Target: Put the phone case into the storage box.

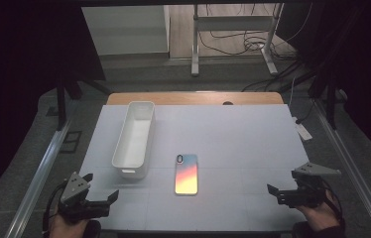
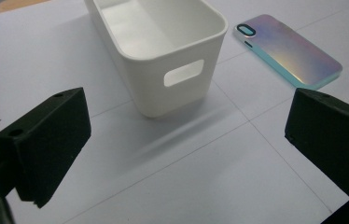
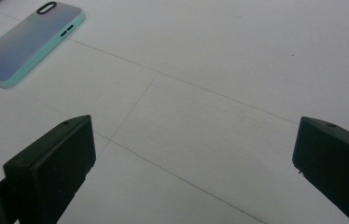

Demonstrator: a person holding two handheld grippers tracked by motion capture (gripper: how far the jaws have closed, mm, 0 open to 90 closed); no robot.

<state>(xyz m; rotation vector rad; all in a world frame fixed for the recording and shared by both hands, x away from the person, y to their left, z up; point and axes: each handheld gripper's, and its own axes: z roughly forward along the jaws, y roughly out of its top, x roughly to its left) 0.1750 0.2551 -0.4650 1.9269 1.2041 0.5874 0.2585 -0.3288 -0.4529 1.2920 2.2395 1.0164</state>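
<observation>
Two grippers, both idle at the near edge of the counter (image 1: 253, 134). High view: left gripper (image 1: 103, 187) at bottom left, fingers spread, nothing between them, pointing in toward the middle. Right gripper (image 1: 275, 191) at bottom right, its fingers' spread hard to read from here, nothing in them. Phone (image 1: 186, 173) lies flat, back up, rainbow finish, camera end away from the person, roughly centred between the two grippers and well apart from both. White bin (image 1: 135, 139) stands just left of the phone, long axis running away from the person, near but not touching it. Left gripper view: fingers (image 2: 46, 140) wide apart, released, bare counter between them. Bin straight ahead with its handle cutout facing the camera, inside looks empty. Phone (image 2: 288, 49) up right, beside the bin's near corner, teal edge showing. Right gripper view: fingers (image 3: 53, 163) wide apart, released, gripping nothing, white counter with thin grid lines between them. Phone (image 3: 30, 42) in the top left corner, flat, camera end farthest away, well clear of the fingers.
</observation>
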